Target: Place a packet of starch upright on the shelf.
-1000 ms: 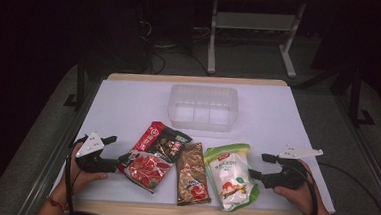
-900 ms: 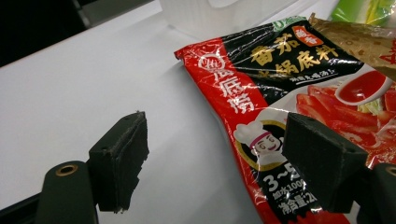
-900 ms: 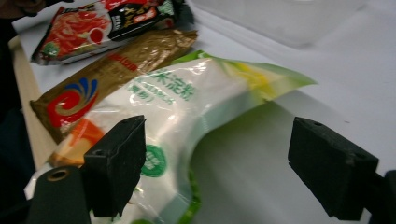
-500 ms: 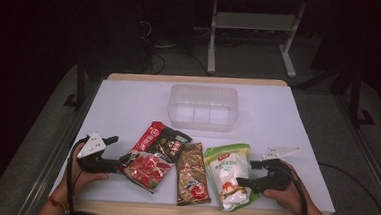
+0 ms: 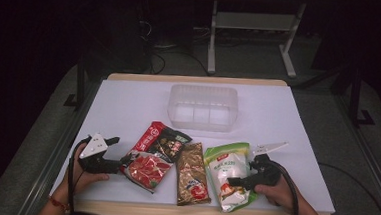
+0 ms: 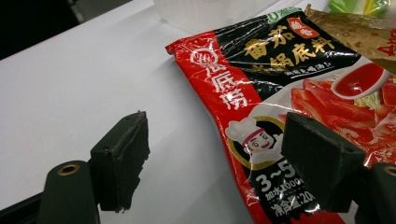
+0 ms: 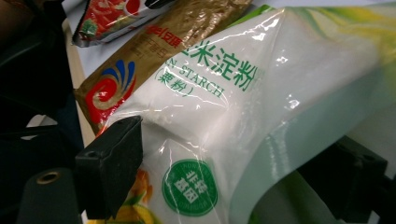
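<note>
White-topped table [image 5: 128, 103]: clear tub [image 5: 203, 107] at back; four food pouches [image 5: 193, 173] side by side near front edge.

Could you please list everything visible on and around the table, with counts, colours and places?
Table: one, white top with a wooden edge, centre.
Plastic bin: one, clear, far middle of the table.
Red soup-base packets: two, red and black, near left, overlapping.
Brown packet: one, golden brown, near middle.
Starch bag: one, white and green, near right.
Metal stand: one, grey, on the floor behind.
Left claw: one, black, open over a red packet's edge.
Right claw: one, black, open astride the starch bag.
</note>
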{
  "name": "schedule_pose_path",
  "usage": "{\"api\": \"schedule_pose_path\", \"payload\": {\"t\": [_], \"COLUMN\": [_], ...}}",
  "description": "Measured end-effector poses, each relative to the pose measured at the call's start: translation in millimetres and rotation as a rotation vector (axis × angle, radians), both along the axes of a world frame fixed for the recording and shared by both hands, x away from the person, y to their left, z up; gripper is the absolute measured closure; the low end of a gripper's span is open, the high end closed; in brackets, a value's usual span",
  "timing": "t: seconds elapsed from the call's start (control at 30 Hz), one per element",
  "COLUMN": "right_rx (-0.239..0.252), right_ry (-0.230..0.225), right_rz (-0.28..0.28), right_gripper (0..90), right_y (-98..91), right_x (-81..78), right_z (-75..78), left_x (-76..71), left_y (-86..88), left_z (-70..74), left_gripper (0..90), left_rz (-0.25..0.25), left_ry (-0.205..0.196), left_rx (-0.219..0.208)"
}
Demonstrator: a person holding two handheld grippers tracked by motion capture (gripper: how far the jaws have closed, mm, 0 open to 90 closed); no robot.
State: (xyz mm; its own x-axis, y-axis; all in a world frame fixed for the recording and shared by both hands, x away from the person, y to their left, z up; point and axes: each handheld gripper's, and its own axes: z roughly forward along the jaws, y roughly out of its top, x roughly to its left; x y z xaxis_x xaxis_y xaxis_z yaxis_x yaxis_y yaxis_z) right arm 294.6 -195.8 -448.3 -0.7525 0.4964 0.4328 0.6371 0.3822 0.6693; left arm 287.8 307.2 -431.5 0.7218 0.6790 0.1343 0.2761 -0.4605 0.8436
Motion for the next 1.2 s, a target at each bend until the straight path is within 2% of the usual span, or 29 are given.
{"api": "schedule_pose_path", "payload": {"t": [0.23, 0.33, 0.5, 0.6, 0.67, 0.73, 0.97, 1.2], "right_rx": [0.039, 0.033, 0.028, 0.015, 0.006, 0.003, -0.015, -0.044], "right_ry": [0.046, 0.036, 0.035, 0.041, 0.038, 0.034, 0.002, -0.038], "right_rz": [0.075, 0.075, 0.083, 0.078, 0.064, 0.066, 0.057, 0.058], "right_gripper": [22.3, 23.4, 30.7, 40.3, 51.0, 52.8, 68.2, 75.5], "right_y": [13.0, 16.6, 18.3, 17.4, 15.4, 14.9, 13.6, 15.4], "right_x": [6.0, 8.1, 8.9, 9.1, 9.2, 8.9, 5.6, 1.3], "right_z": [-0.1, 4.2, 7.5, 7.1, 6.9, 7.4, 11.5, 15.5], "left_x": [-1.0, -1.6, -1.7, -1.5, -1.3, -0.8, 0.0, 0.3], "left_y": [-0.9, -0.7, -0.7, -1.2, -1.6, -2.0, -2.2, -1.5], "left_z": [-1.4, -1.9, -2.6, -2.6, -2.8, -3.0, -4.3, -4.1], "left_gripper": [22.6, 22.6, 22.6, 22.6, 22.6, 22.6, 22.6, 22.6], "left_rz": [-0.004, -0.001, 0.001, 0.0, 0.0, -0.003, -0.01, -0.01], "left_ry": [0.005, 0.007, 0.009, 0.008, 0.01, 0.011, 0.019, 0.02], "left_rx": [0.011, 0.008, 0.01, 0.011, 0.012, 0.014, 0.02, 0.015]}}
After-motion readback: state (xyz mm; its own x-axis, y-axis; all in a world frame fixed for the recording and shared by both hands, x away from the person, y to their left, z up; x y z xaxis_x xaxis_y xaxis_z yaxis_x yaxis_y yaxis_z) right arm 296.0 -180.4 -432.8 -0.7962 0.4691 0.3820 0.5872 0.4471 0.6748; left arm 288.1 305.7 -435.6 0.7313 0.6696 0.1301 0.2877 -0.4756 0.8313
